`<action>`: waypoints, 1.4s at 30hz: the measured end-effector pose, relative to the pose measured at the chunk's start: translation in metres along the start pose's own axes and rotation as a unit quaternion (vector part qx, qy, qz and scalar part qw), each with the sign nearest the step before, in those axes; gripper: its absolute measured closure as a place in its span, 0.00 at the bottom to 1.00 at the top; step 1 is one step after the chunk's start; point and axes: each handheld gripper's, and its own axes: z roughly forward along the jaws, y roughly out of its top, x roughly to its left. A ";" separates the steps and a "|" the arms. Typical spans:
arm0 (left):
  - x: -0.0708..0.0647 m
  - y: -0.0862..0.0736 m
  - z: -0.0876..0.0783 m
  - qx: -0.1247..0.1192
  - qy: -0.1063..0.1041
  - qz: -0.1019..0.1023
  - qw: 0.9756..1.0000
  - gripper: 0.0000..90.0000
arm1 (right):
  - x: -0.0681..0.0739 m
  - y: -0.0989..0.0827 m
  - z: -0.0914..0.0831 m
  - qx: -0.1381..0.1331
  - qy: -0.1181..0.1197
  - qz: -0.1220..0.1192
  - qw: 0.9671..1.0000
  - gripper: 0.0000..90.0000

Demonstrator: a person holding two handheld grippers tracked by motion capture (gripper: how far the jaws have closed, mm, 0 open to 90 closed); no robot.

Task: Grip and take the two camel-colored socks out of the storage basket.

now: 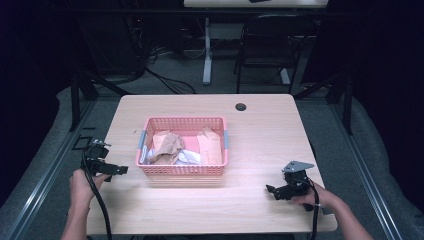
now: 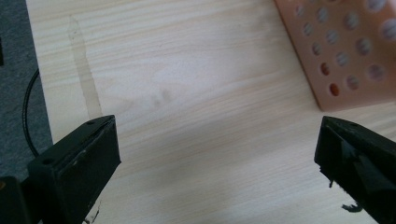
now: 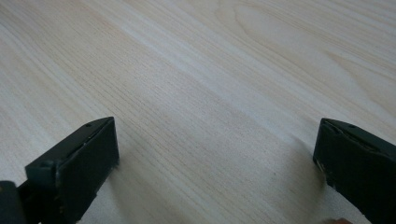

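Pink perforated plastic basket sits mid-table, holding crumpled tan, orange and white cloths. Your left gripper hovers just beside its left wall, jaws spread wide, empty; the basket corner lies ahead to one side. Swing over the rim before closing on one cloth. Your right gripper is well apart over bare wooden tabletop, jaws wide, empty; keep it clear.
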 end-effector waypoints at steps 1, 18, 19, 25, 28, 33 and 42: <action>-0.001 0.001 -0.001 -0.002 -0.002 -0.003 1.000 0.00 | 0.000 0.000 0.000 -0.001 0.000 0.001 1.000 0.00; -0.008 0.028 -0.032 -0.001 -0.030 0.015 0.999 0.00 | 0.000 0.000 0.000 0.000 -0.001 0.001 1.000 0.00; -0.010 0.030 -0.034 0.000 -0.029 0.018 0.999 0.00 | 0.000 0.000 0.000 0.000 0.000 0.000 1.000 0.00; -0.016 0.044 -0.044 -0.003 -0.033 0.034 0.999 0.00 | 0.000 0.000 0.000 0.000 0.000 0.000 1.000 0.00; -0.020 0.052 -0.048 -0.002 -0.039 0.044 0.998 0.00 | 0.000 0.000 0.000 0.000 0.000 0.000 1.000 0.00; -0.032 0.071 -0.052 0.001 -0.052 0.069 0.996 0.00 | 0.000 0.000 0.000 0.000 0.000 0.000 1.000 0.00; -0.054 0.098 -0.050 0.006 -0.062 0.106 0.992 0.00 | 0.000 0.000 0.000 0.000 0.000 0.000 1.000 0.00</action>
